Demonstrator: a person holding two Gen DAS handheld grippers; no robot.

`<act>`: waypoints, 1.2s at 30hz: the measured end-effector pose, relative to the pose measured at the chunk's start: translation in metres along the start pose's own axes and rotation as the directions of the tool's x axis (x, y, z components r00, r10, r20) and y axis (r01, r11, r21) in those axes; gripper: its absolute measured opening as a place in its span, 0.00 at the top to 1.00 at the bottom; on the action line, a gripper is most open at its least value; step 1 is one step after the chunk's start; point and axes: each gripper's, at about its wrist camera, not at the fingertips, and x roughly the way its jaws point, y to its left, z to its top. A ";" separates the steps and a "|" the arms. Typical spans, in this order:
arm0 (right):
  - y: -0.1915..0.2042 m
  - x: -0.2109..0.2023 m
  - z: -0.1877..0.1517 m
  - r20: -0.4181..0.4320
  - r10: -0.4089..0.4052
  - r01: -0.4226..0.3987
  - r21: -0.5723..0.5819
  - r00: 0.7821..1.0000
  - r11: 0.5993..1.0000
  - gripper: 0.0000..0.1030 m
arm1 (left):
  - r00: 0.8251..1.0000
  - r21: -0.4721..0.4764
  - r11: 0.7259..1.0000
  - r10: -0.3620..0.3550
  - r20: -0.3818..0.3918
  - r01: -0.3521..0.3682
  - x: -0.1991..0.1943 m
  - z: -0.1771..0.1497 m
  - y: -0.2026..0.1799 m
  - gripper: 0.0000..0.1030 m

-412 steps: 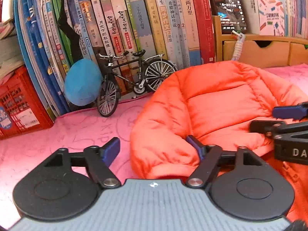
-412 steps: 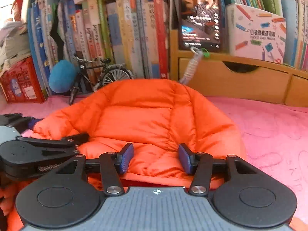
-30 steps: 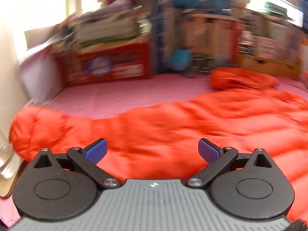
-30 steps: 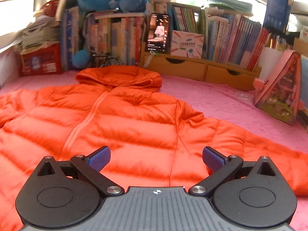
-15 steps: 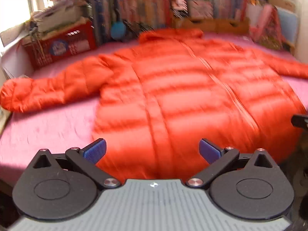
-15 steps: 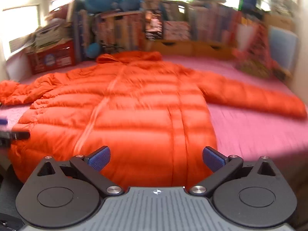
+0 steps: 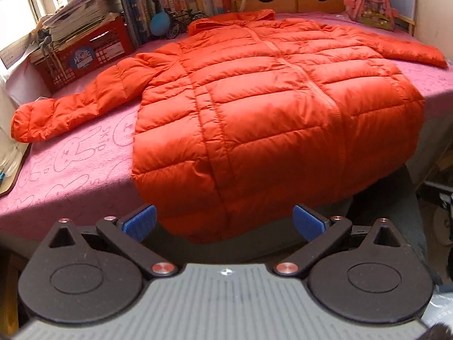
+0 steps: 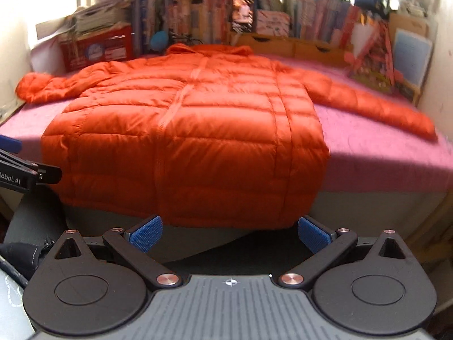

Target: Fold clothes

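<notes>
An orange quilted puffer jacket (image 7: 269, 104) (image 8: 187, 130) lies spread flat, zip side up, on the pink cloth-covered table (image 7: 70, 170) (image 8: 382, 155). Its sleeves stretch out to both sides, its hood lies at the far end by the books, and its hem hangs over the near edge. My left gripper (image 7: 223, 223) is open, held back from the hem with nothing between its blue pads. My right gripper (image 8: 229, 233) is open too, also short of the hem. A black part of the left gripper (image 8: 28, 170) shows at the left edge of the right wrist view.
A red crate (image 7: 85, 56) under stacked papers stands at the back left. Books, a model bicycle (image 7: 184, 21), a blue ball (image 7: 159, 24) and wooden drawers (image 7: 288, 1) line the far edge. A pink house-shaped toy (image 7: 372, 0) is at the back right. Floor clutter lies right of the table.
Both grippers have pulled back and risen from over the jacket to beyond the table's near edge. The whole jacket is now in view. Both stay open.
</notes>
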 end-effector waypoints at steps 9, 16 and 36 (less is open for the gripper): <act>-0.011 -0.009 0.016 0.040 0.034 -0.032 -0.054 0.999 0.998 0.00 | 1.000 0.038 0.999 -0.011 0.004 0.011 -0.004 0.000 -0.012 0.00; 0.001 -0.007 0.020 0.014 0.061 -0.059 -0.099 0.998 0.993 0.00 | 1.000 0.036 0.999 -0.027 -0.010 0.028 -0.001 -0.003 -0.012 0.00; 0.015 -0.004 0.027 0.024 0.089 -0.084 -0.140 0.996 0.987 0.00 | 0.998 0.027 0.999 -0.043 -0.034 0.044 0.006 -0.006 -0.013 0.00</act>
